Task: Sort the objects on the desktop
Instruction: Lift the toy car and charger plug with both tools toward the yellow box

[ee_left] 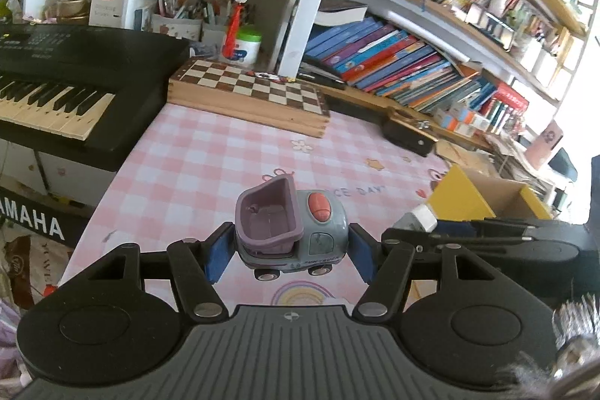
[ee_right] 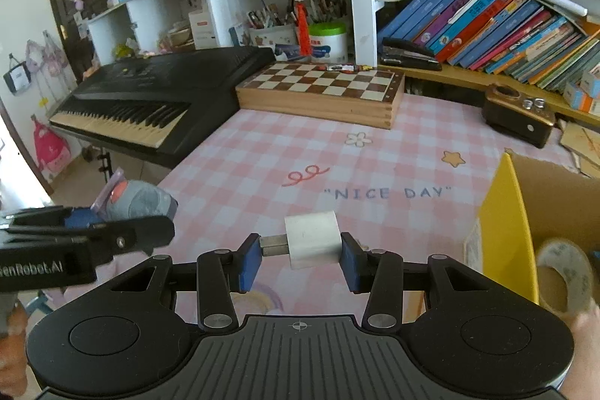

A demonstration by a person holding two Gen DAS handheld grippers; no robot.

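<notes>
Carry step: toy truck (ee_left: 290, 231) pinched in left gripper (ee_left: 288, 252), charger (ee_right: 313, 238) in right gripper (ee_right: 300, 259); next, release into box (ee_right: 502, 227) (3 o'clock).

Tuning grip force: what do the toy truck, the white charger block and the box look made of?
Toy truck: moulded plastic, looks hard, slight sheen, uniform grey and purple parts.
Charger block: matte white plastic shell, with a metal-looking plug at its side.
Box: cardboard, brown inside, yellow printed outside, probably crushable.

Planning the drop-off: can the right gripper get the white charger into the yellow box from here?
Probably yes. The right gripper, shut on the white charger, is beside the yellow box, whose top is open, with nothing between them.
</notes>
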